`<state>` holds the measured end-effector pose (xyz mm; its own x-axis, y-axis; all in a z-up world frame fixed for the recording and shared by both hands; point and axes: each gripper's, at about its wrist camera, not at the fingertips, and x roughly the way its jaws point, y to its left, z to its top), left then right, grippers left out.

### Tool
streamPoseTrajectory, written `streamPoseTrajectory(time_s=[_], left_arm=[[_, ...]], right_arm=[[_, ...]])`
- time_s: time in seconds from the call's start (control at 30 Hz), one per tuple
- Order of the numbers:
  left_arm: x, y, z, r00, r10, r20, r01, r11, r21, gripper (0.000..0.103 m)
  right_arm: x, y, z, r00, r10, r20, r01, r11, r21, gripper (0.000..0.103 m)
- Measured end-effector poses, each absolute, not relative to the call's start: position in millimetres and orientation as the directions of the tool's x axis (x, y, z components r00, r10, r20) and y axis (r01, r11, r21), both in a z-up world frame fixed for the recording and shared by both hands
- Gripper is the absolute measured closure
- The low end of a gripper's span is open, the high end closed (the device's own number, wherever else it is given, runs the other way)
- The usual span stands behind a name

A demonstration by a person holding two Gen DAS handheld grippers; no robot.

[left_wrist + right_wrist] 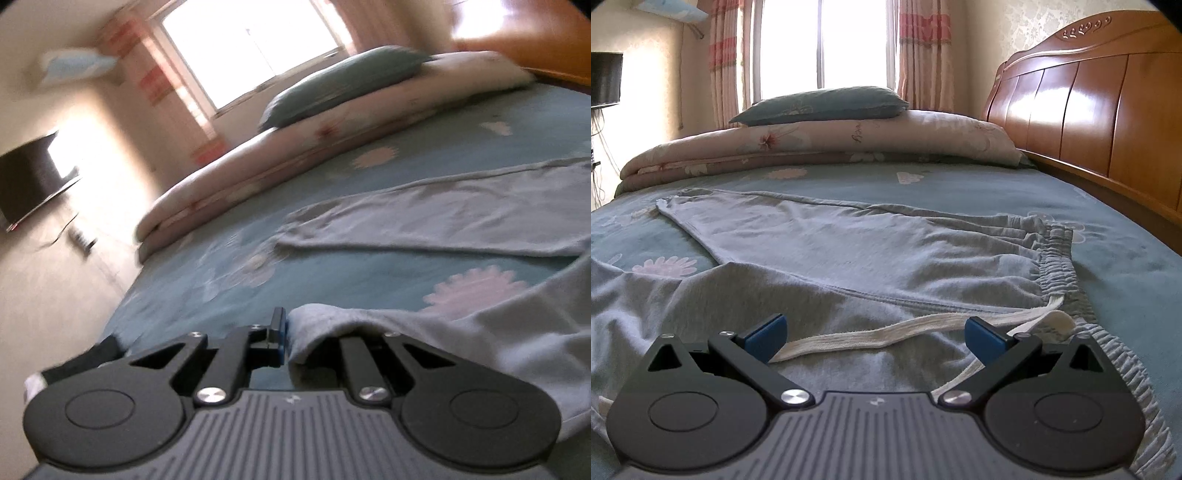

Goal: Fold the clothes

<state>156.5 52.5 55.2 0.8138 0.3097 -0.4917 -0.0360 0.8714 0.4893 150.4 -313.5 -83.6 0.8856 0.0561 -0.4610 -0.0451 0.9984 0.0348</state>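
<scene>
The trousers [871,254] lie on the bed [1126,266], before the folded quilt [820,147] bearing a pillow [820,105].

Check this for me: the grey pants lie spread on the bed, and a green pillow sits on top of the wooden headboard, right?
Not quite. The right wrist view shows the green pillow on the folded quilt, not on the headboard. The grey pants do lie spread on the bed.

Black grippers [875,338] with blue pads [764,334], silver screws, ribbed grey bodies

Grey sweatpants [871,251] are spread flat on the bed, legs splayed apart, elastic waistband at right, white drawstring [886,332] trailing loose.
</scene>
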Motion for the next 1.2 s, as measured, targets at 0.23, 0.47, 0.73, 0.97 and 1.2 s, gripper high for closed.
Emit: streamPoseTrajectory(time_s=[0.23, 0.47, 0.73, 0.97, 1.2], left_arm=[[158, -26, 41, 0.847, 0.083, -0.525, 0.188, 0.878, 0.441, 0.092], [170, -104, -8, 0.779, -0.086, -0.620, 0.399, 0.832, 0.386, 0.088], [179, -126, -65, 0.711, -0.076, -0.699, 0.438, 0.825, 0.357, 0.063], [154, -112, -61, 0.735, -0.038, -0.677, 0.448, 0.776, 0.443, 0.039], [119, -93, -46, 0.662, -0.087, -0.744, 0.498, 0.793, 0.350, 0.035]], right_arm=[[151, -313, -84, 0.884, 0.062, -0.463, -0.052, 0.998, 0.036, 0.000], [151, -314, -85, 0.882, 0.057, -0.468, -0.047, 0.998, 0.033, 0.000], [154, -319, -87, 0.876, 0.056, -0.479, -0.035, 0.998, 0.053, 0.000], [156, -318, -87, 0.872, 0.058, -0.486, -0.036, 0.998, 0.054, 0.000], [156, -315, -87, 0.871, 0.057, -0.487, -0.041, 0.998, 0.044, 0.000]])
